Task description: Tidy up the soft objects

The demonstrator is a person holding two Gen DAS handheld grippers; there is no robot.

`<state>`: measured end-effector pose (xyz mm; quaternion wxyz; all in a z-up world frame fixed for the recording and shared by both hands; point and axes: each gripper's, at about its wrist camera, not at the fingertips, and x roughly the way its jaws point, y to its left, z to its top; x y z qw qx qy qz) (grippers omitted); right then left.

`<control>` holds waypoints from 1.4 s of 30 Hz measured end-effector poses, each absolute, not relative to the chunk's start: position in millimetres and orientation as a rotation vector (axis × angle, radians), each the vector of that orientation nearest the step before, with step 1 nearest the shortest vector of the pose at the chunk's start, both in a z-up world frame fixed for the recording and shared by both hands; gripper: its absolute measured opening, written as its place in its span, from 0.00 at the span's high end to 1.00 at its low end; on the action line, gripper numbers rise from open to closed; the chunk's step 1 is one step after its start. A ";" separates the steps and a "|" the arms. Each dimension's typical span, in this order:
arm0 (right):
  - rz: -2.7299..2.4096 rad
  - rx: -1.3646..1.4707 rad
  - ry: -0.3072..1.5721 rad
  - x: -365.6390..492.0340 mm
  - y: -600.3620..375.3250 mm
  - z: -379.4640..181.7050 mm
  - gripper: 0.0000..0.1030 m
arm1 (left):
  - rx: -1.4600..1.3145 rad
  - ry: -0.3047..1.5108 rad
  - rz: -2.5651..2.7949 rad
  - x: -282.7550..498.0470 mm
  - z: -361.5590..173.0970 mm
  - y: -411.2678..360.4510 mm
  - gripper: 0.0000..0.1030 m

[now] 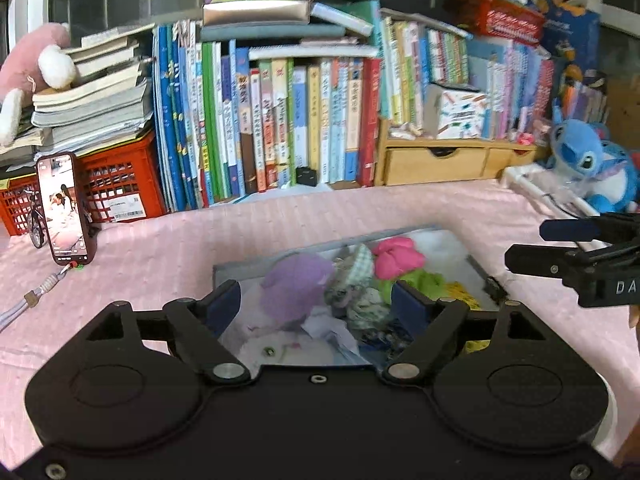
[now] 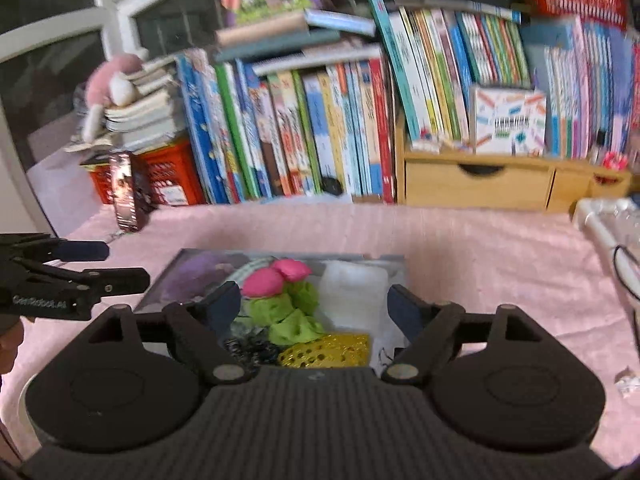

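Surroundings: a row of upright books (image 1: 280, 120) lines the back of the counter (image 1: 160, 248), which carries a pink cloth. At back left stand a red crate (image 1: 120, 188) under stacked books and a propped phone (image 1: 64, 208). A pink plush (image 1: 28, 68) lies on that stack. A wooden drawer unit (image 2: 480, 184) stands at back right, with a blue plush (image 1: 588, 160) and a white rack (image 1: 536, 192) near it.

Container: a shallow grey bin (image 1: 224, 272) sits at counter centre. It holds the soft objects: a purple plush (image 1: 296, 284), a pink-and-green toy (image 2: 280, 292), a white pad (image 2: 356, 284), a yellow piece (image 2: 332, 350) and checked fabric (image 1: 356, 280).

Claws: the left claw (image 1: 318, 304) and the right claw (image 2: 316, 306) both stand wide above the bin, holding nothing.

Clearance: bare pink cloth surrounds the bin on all visible sides.
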<state>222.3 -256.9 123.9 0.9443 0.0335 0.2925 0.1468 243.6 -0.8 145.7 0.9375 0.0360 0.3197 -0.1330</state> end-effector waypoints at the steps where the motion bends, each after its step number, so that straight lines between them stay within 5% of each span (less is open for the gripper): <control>1: 0.302 0.058 0.574 213.2 -255.4 125.9 0.13 | 0.073 0.647 -0.279 235.9 146.9 -1.3 0.20; 24: 0.239 0.098 0.373 47.9 -239.0 119.4 0.12 | 0.073 0.528 -0.301 54.8 137.9 -9.7 0.18; 42: 0.139 0.110 0.339 -9.2 -226.6 48.3 0.04 | 0.025 0.507 -0.121 -3.2 60.8 0.6 0.15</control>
